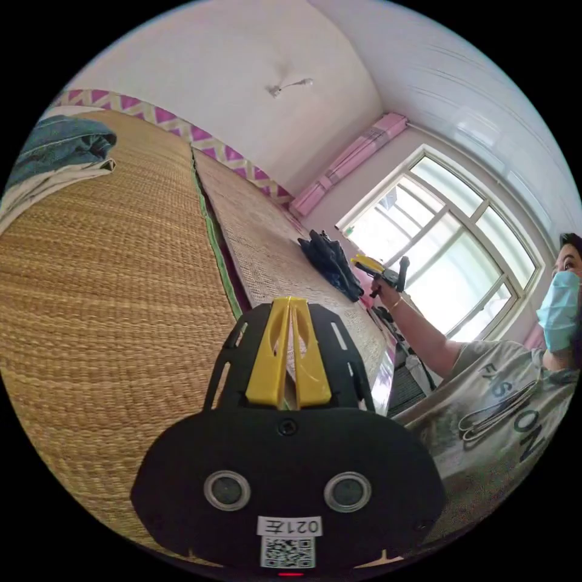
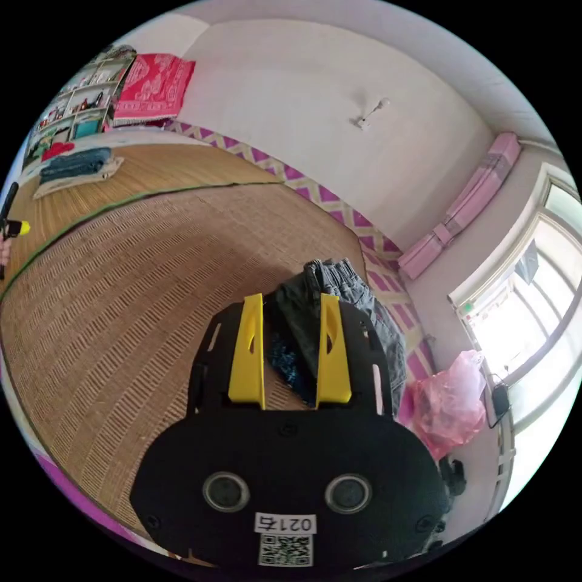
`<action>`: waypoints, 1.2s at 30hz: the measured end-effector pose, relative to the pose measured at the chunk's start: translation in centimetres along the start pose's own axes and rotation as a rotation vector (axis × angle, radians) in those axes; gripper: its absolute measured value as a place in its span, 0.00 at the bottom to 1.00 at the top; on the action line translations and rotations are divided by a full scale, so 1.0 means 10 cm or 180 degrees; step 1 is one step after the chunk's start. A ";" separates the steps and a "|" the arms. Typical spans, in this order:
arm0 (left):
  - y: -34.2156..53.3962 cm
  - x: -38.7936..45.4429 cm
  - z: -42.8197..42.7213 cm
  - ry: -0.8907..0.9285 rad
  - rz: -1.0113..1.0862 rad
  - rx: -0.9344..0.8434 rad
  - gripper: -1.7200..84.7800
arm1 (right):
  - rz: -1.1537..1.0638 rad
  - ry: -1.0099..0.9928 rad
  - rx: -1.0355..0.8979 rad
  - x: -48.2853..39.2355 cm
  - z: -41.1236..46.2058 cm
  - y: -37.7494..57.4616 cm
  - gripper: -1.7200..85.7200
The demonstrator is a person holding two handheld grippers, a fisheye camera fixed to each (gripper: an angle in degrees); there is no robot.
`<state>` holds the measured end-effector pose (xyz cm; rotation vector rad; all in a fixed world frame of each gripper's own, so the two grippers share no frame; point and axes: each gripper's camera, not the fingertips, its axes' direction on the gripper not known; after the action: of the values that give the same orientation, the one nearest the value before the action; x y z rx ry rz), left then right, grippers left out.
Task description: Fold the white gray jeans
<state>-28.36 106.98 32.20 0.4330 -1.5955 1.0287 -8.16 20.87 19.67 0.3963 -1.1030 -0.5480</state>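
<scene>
Woven straw matting [image 1: 115, 273] covers the broad platform in both views, laid as two mats with a green-edged seam between them. In the left gripper view, the left tongs [image 1: 290, 306] hang over the matting with their yellow jaws pressed together at the tips and nothing between them. Far off at the left sits a folded stack of clothes [image 1: 57, 154], blue denim on top of paler cloth. On the farther mat lies a dark crumpled garment [image 1: 330, 260], and just beyond it a person's hand holds the right tongs [image 1: 370, 265] close to that heap.

In the right gripper view, the right tongs [image 2: 290, 309] stand released, jaws parted, with the dark grey jeans [image 2: 339, 303] bunched on the mat just ahead and showing between the jaws; I cannot tell whether they touch the cloth. A pink plastic bag [image 2: 451, 394] lies to the right below the window [image 2: 533, 315]. The folded stack [image 2: 76, 167] rests far left.
</scene>
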 end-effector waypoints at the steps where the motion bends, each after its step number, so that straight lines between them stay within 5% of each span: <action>1: -0.02 0.11 0.08 0.0086 0.0058 0.0069 0.01 | -0.0128 0.0073 -0.0098 -0.02 0.10 -0.08 0.19; 5: -0.16 0.14 0.39 0.0550 -0.0108 0.0132 0.01 | -0.0392 0.0080 -0.0285 -0.15 0.37 -0.41 0.22; 18: -0.67 0.80 1.63 0.0304 -0.0035 -0.0113 0.01 | -0.0544 0.0028 -0.0666 -0.41 0.73 -1.03 0.14; 27: -0.97 0.79 2.17 0.0270 -0.0011 -0.0147 0.01 | -0.0843 0.0719 -0.0838 -0.89 0.82 -1.17 0.14; 36: -1.28 0.51 2.51 0.0272 -0.0034 -0.0137 0.01 | 0.0629 0.0266 -0.0265 0.25 -0.08 -1.16 0.09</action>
<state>-35.47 81.09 42.18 0.3633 -1.5347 0.9903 -9.08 10.12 14.75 0.2323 -1.0224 -0.3976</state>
